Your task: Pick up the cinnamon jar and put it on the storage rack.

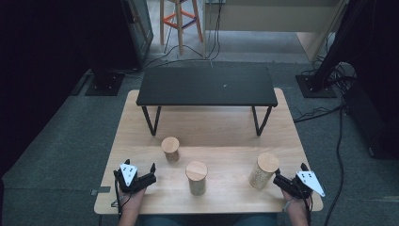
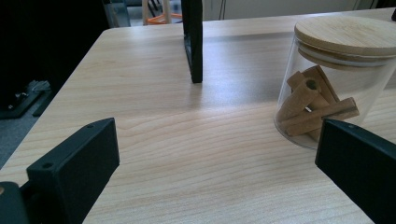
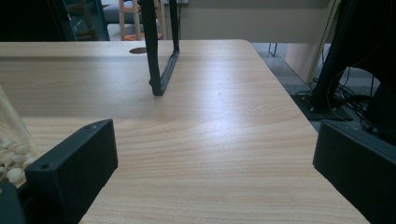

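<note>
Three lidded jars [image 1: 196, 177] stood untouched along the desk's [image 1: 207, 125] near half, one by each gripper and one between, so nothing looked started. The left gripper [image 1: 147, 172] and right gripper [image 1: 280, 178] rested at the near corners, jaws spread wide and empty; every jar was left to handle.

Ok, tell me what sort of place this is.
Probably a lab or studio set up for recording: a wooden table on grey carpet, black stand bases with loose cables around it, and a wooden stool behind.
</note>
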Available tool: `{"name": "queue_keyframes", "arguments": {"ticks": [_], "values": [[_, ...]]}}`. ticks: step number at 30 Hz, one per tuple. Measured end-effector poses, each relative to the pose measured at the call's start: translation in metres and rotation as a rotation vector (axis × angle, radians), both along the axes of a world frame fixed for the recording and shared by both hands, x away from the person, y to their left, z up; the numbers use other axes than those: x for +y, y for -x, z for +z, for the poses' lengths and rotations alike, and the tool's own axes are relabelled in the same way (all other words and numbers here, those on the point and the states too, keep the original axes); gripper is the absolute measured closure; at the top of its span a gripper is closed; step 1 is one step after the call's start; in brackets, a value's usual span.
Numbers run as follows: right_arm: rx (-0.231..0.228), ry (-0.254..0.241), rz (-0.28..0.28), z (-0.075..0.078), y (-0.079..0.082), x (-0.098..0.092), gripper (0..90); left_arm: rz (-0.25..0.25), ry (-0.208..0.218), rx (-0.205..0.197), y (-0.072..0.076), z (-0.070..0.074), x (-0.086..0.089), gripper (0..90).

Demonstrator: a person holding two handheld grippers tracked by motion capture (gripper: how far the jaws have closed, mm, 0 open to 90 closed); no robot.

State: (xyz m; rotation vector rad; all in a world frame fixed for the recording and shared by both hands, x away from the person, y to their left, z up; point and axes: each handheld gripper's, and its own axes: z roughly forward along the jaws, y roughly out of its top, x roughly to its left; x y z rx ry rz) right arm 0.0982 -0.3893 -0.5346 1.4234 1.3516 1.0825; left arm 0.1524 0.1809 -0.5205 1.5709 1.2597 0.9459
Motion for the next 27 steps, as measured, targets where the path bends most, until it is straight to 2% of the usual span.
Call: {"name": "queue_keyframes", "arguments": {"ticks": [3, 12, 17, 27], "values": [[0.002, 0.003, -0.006, 0.000, 0.000, 0.001, 0.0, 0.000, -0.006, 0.007, -0.001, 0.001, 0.000, 0.0], [-0.006, 0.006, 0.007, -0.001, 0.001, 0.000, 0.0, -0.044, 0.002, 0.017, -0.003, 0.004, 0.005, 0.0], [-0.011, -0.002, 0.005, -0.002, 0.002, -0.001, 0.0, -0.067, 0.010, 0.003, 0.000, 0.007, 0.006, 0.0], [-0.010, -0.004, 0.005, -0.002, 0.002, -0.001, 0.0, -0.149, 0.000, -0.007, 0.005, 0.028, 0.006, 0.0]]}}
